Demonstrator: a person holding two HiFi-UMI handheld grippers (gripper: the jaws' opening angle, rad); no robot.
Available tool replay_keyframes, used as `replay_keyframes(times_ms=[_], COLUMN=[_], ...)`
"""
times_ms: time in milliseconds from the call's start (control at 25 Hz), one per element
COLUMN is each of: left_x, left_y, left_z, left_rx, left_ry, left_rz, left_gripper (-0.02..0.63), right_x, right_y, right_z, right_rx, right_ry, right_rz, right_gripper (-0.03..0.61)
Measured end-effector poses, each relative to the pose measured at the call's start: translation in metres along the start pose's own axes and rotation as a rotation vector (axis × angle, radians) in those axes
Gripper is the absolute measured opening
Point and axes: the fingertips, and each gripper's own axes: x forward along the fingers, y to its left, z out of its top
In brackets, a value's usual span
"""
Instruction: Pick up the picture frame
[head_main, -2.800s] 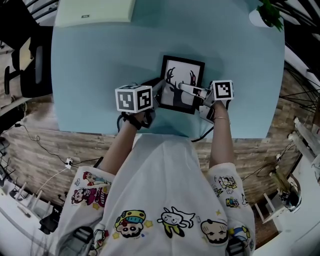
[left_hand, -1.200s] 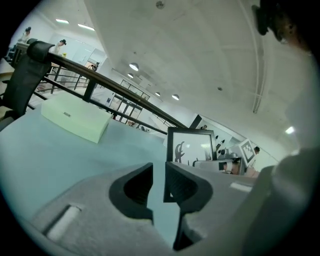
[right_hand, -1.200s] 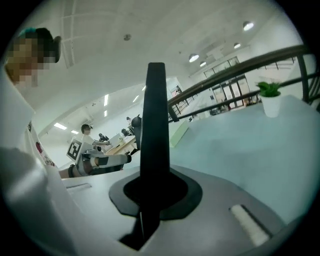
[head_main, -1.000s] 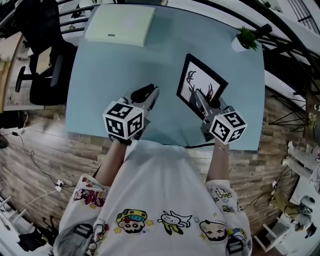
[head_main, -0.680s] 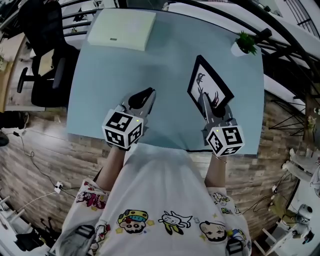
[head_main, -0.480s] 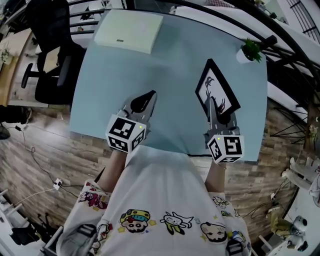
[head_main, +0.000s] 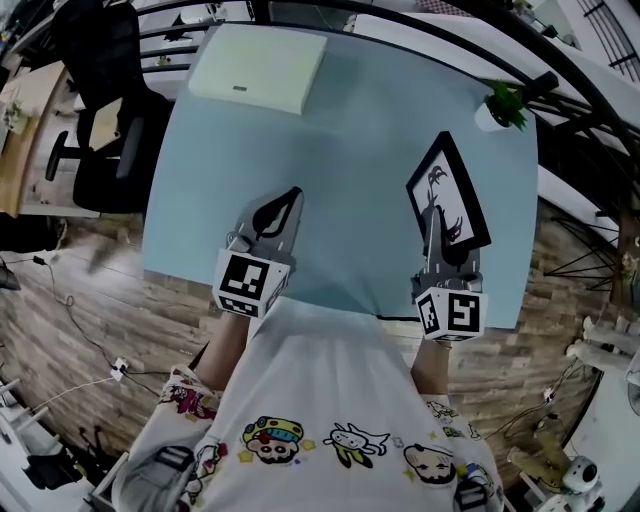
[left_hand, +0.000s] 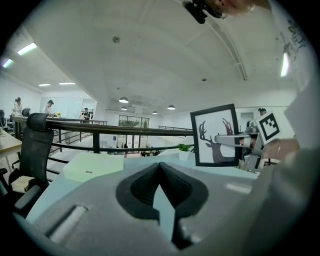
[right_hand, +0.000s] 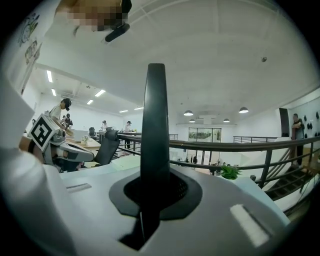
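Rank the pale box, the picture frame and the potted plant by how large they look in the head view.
1. pale box
2. picture frame; it is held up nearer the camera and tilted, so this gap is unsure
3. potted plant, clearly smallest

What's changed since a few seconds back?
The picture frame, flat on the table then, is now raised upright, clamped in the right claw. The left claw let go, moved off left, and its jaws have just closed empty. The pale box and potted plant stayed put.
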Motion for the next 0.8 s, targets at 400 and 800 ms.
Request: replay_keyframes(times_ms=[400, 800], left_x=[0.002, 0.002], left_y=[0.016, 0.026], left_z=[-0.004, -0.009], left_rx=[-0.020, -0.038], left_ry=[0.020, 0.024], left_rz=[0.022, 0.040], left_gripper=[-0.002, -0.002], right_x=[0.000, 0.003], right_y=[-0.005, -0.010], right_z=[-0.014, -0.026], right_rx=[0.007, 0.057], right_ry=[0.042, 0.069], right_rz=[-0.006, -0.019], right_gripper=[0.021, 0.021])
